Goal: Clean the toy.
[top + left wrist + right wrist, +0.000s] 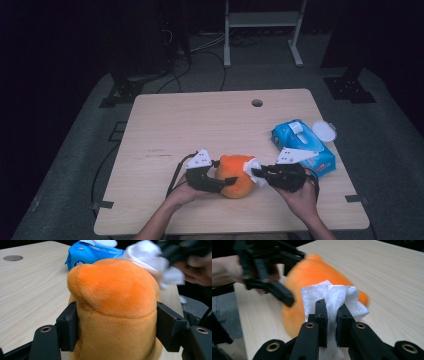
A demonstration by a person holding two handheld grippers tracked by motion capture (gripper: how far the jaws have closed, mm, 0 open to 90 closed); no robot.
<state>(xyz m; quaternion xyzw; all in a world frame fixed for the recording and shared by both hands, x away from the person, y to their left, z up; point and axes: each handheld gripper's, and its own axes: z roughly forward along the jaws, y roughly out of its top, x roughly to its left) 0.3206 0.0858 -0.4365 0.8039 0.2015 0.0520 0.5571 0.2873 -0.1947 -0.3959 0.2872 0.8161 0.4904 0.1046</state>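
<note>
Blue wipes pack [303, 148] lies on the table [200, 125] at about 3 o'clock from table centre, its white flip lid [324, 131] swung open off the far end; a white sheet shows at the top opening, the rest of the contents hidden. Pack's long axis runs from 10 to 4 o'clock in the high view. Orange plush toy [236, 175] sits near the front edge, around 6 o'clock from table centre, just beside the pack's near end but apart from it. In the left gripper view the toy stands upright, rounded top up, a bulge pointing toward 10 o'clock. Left gripper [220, 182] comes in from 9 o'clock of the toy; its jaws pinch the plush body on both sides, pads [67, 327] pressing into the fabric. Right gripper [260, 173] comes in from 3 o'clock; its jaws are pressed together on a crumpled white wipe [334, 300], which touches the toy's upper right side.
</note>
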